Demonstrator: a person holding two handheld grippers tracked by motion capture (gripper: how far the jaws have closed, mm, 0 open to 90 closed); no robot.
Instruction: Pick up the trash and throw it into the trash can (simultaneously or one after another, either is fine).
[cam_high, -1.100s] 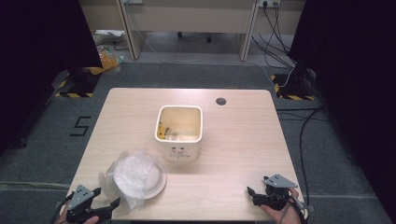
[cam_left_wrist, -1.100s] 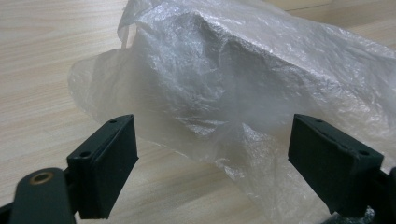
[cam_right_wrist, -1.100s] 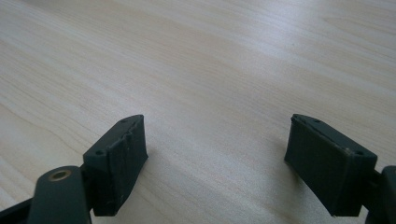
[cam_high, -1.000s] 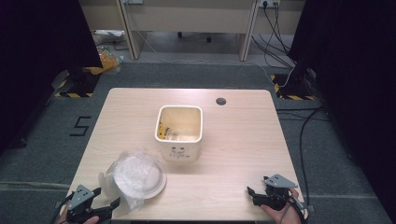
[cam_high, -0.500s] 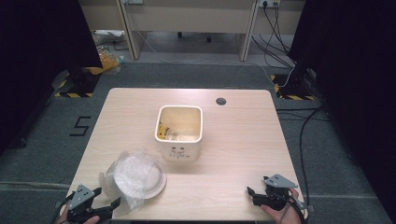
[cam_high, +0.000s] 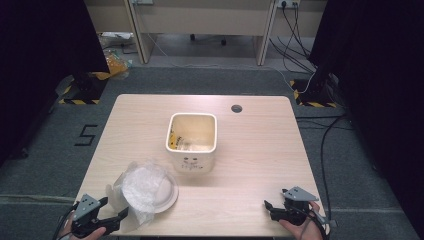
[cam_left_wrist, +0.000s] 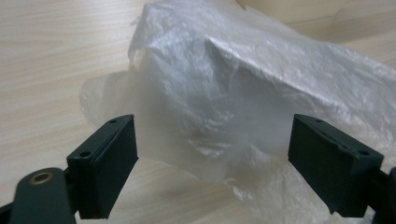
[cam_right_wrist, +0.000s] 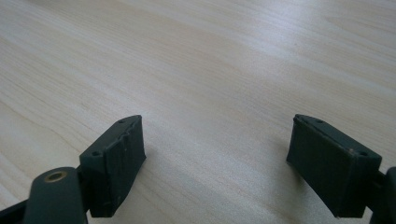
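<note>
Nothing has shifted since a second ago: left gripper (cam_high: 121, 216) waits at the near edge, jaws spread wide and empty, aimed at the crumpled clear plastic bag (cam_left_wrist: 243, 93) over the round white plate (cam_high: 167, 192). Right gripper (cam_high: 268, 210) gapes over bare light-wood table (cam_right_wrist: 210, 56). Beyond, the square cream bin (cam_high: 192, 140) awaits lining, I'd guess.

A white figure "5" (cam_high: 88, 135) is painted on the dark grey floor (cam_high: 45, 165) at the left of the high view, just off the left edge of the table (cam_high: 260, 150). The cream square container (cam_high: 192, 145) at the middle of the frame carries small dark marks (cam_high: 190, 161) on its near face, too small to read. Yellow packaging inside it shows dark print that cannot be made out either. Both gripper views hold no legible lettering.
</note>
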